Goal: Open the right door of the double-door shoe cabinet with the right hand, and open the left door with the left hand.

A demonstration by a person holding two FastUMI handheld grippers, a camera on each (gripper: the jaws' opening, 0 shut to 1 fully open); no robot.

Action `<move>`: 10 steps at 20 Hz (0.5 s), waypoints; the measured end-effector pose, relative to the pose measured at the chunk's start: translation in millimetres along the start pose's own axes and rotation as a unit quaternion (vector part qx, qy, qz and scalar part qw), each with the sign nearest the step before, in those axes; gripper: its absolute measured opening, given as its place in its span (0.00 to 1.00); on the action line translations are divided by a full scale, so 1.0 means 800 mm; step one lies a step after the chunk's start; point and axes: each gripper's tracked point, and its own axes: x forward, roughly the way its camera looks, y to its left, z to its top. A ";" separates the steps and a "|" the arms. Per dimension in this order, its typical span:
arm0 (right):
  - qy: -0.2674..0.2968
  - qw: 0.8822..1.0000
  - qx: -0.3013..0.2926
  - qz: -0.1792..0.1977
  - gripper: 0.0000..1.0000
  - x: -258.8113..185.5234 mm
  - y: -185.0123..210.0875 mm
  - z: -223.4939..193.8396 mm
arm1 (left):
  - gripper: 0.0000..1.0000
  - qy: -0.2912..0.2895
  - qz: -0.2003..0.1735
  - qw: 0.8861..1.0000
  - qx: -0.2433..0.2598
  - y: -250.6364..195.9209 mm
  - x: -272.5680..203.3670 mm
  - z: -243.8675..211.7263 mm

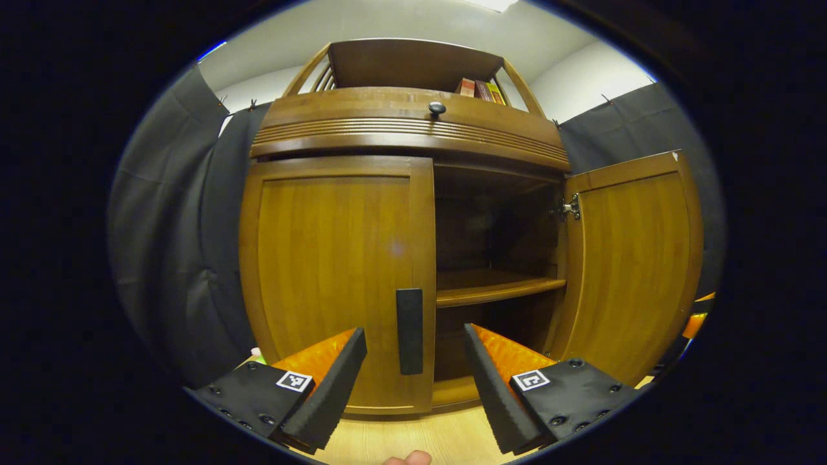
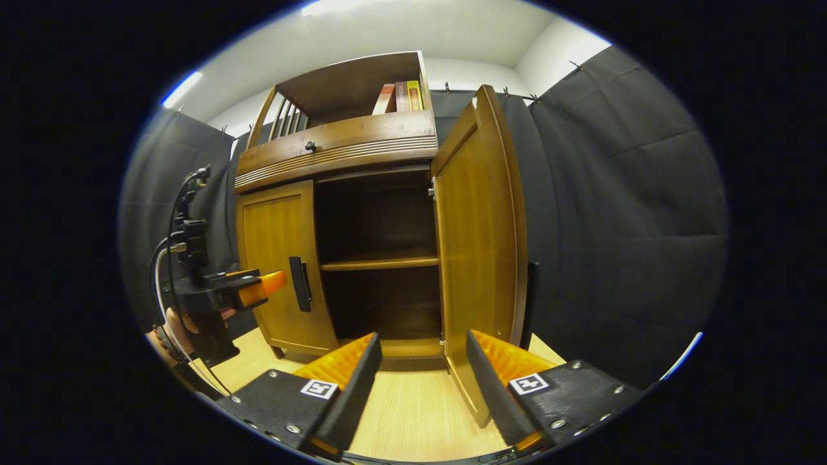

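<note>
The wooden shoe cabinet [image 1: 407,123] faces me in the left gripper view. Its left door [image 1: 329,271] is closed, with a dark vertical handle [image 1: 409,330] on its inner edge. The right door [image 1: 630,265] stands swung open, showing a shelf [image 1: 494,284] inside. My left gripper [image 1: 415,352] is open, its fingers either side of the handle and a little short of it. In the right gripper view the right door [image 2: 481,239] is open edge-on, the left door [image 2: 278,265] closed with its handle [image 2: 298,284]. My right gripper [image 2: 423,361] is open and holds nothing. The left gripper [image 2: 258,287] shows there near the handle.
A drawer with a round knob [image 1: 437,107] runs above the doors, and books [image 1: 479,89] stand on the top shelf. Black cloth [image 2: 620,226] hangs on both sides of the cabinet. The floor [image 2: 413,407] is light wood. A hand [image 2: 174,320] holds the left gripper.
</note>
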 end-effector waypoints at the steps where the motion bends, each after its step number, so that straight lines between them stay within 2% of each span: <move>1: 0.001 1.000 -0.001 0.001 0.88 -0.001 0.003 -0.001 | 0.95 -0.002 -0.002 1.000 0.002 0.000 0.012 -0.002; 2: -0.001 1.000 0.001 0.002 0.89 -0.001 0.005 0.001 | 0.99 -0.006 -0.002 1.000 0.005 0.001 0.025 -0.005; 4: -0.007 1.000 0.011 0.006 0.89 -0.004 0.007 0.008 | 0.95 -0.007 0.003 1.000 0.009 0.004 0.050 -0.010; 9: -0.009 1.000 0.029 -0.001 0.90 -0.022 -0.009 0.004 | 0.97 -0.003 0.016 1.000 0.012 0.010 0.098 -0.027; 10: -0.008 1.000 0.030 -0.005 1.00 -0.025 -0.013 0.003 | 0.97 -0.003 0.021 1.000 0.012 0.012 0.106 -0.031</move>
